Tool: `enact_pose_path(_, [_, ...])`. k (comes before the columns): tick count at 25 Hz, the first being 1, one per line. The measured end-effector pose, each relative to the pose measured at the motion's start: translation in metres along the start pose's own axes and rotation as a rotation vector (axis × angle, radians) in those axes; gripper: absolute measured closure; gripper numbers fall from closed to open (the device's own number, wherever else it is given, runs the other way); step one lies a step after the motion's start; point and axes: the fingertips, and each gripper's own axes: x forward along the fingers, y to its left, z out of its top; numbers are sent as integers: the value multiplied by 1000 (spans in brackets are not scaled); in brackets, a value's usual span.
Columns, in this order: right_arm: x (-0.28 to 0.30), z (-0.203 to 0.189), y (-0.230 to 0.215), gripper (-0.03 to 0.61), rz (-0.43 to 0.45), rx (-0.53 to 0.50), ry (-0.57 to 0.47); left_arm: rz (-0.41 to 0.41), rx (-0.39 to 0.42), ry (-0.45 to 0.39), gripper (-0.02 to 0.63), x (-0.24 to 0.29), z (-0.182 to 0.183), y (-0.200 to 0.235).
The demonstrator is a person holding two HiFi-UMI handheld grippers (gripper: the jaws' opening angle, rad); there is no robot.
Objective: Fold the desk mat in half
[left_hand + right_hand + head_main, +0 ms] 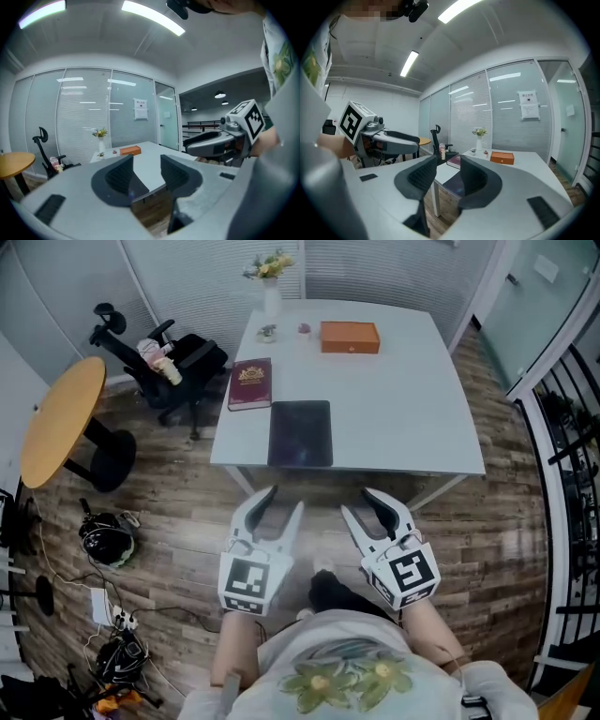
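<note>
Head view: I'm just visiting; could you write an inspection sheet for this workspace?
Surface: white table, mostly bare.
Job's things: dark desk mat lies flat, unfolded, at the near edge.
Clutter: red book by the mat's far left corner; orange box; vase of flowers at the far edge.
Grippers: left gripper and right gripper both open, empty, over the floor short of the table.
Cables: tangle with a power strip on the floor, left.
Surroundings: office chair, round wooden table, glass walls with blinds.
</note>
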Motion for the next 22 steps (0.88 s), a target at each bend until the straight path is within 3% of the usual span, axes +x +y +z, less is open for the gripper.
enact_pose_path(2, [11, -2, -10, 420, 9, -7, 13, -5, 20, 34, 387, 12, -5, 9])
enact_pose_path(5, [27, -6, -25, 417, 21, -21, 34, -5, 63, 89, 343, 30, -15, 23])
enact_pose_path(10, [53, -14, -48, 416, 43, -35, 75, 27, 111, 170, 336, 54, -35, 52])
enact_pose_path(22, [112, -58, -82, 405, 151, -25, 199, 42, 100, 339, 336, 101, -95, 85])
